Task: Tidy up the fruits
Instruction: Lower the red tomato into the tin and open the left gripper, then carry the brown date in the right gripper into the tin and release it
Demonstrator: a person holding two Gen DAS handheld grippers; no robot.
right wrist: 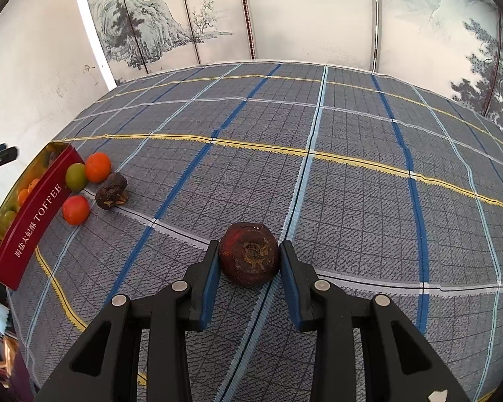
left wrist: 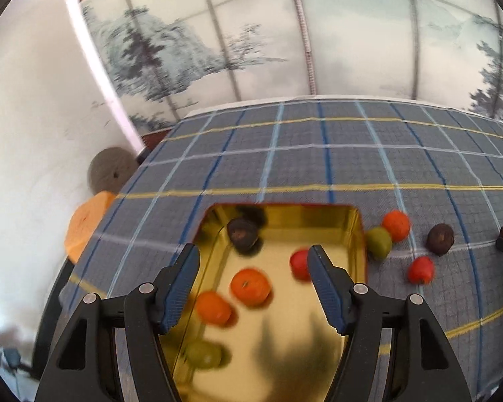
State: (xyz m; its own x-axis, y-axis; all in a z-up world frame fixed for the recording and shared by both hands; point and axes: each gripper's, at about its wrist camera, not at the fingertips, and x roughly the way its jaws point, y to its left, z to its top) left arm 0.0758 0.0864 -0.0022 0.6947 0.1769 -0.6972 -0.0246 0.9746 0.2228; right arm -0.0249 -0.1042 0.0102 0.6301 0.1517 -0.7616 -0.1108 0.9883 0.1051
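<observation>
A checked counter carries a gold-lined toffee tin, the collecting point, already holding 6 fruits. The left gripper hovers over it, fingers spread and empty. The right gripper pinches a dark fruit on the cloth, presumably tin-bound; 4 loose fruits wait beside the tin.
</observation>
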